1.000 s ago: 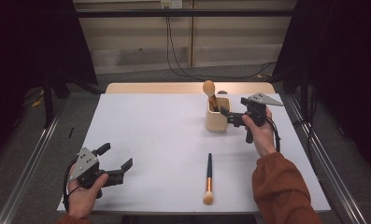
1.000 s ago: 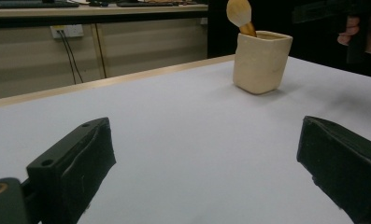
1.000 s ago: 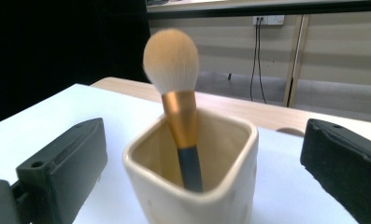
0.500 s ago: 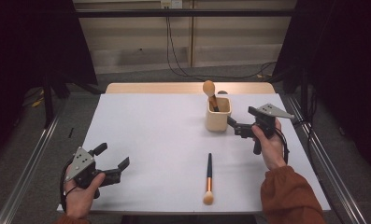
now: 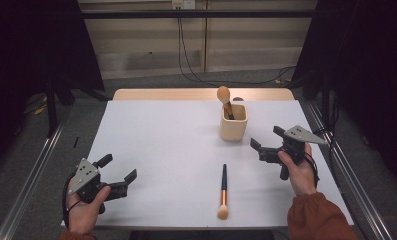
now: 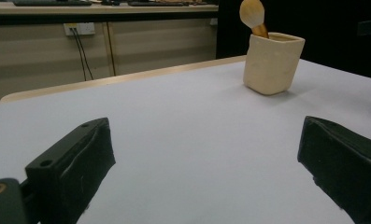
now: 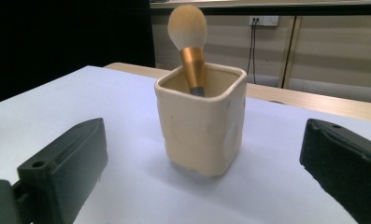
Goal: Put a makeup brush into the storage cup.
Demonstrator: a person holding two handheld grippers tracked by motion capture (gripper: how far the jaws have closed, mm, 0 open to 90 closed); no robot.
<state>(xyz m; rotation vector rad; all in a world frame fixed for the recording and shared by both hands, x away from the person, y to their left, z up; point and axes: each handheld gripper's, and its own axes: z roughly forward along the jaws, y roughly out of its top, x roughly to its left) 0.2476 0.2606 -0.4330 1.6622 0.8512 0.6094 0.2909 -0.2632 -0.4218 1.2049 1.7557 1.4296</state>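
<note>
Nearest to the person, a makeup brush with a dark handle, a copper ferrule and a pale round head (image 5: 223,190) lies flat on the white table (image 5: 156,150), its head toward the near edge and its handle pointing toward the cup. Nothing touches it, so this brush seems to be the part of the work not yet done.

At the near left corner the left gripper (image 5: 117,176) is held just above the table with its jaws spread wide and nothing between them; it is well apart from the lying brush. In the left gripper view its two black jaws stand apart over bare table.

A little farther, on the right, the right gripper (image 5: 262,146) is also spread and empty, just beside the cup and pointing at it.

Farther still stands the cream square ceramic cup (image 7: 202,121), upright. One brush with a golden ferrule and pale fluffy head (image 7: 189,35) already leans inside it, head up. I judge that half is done: one brush is stored, one remains.
</note>
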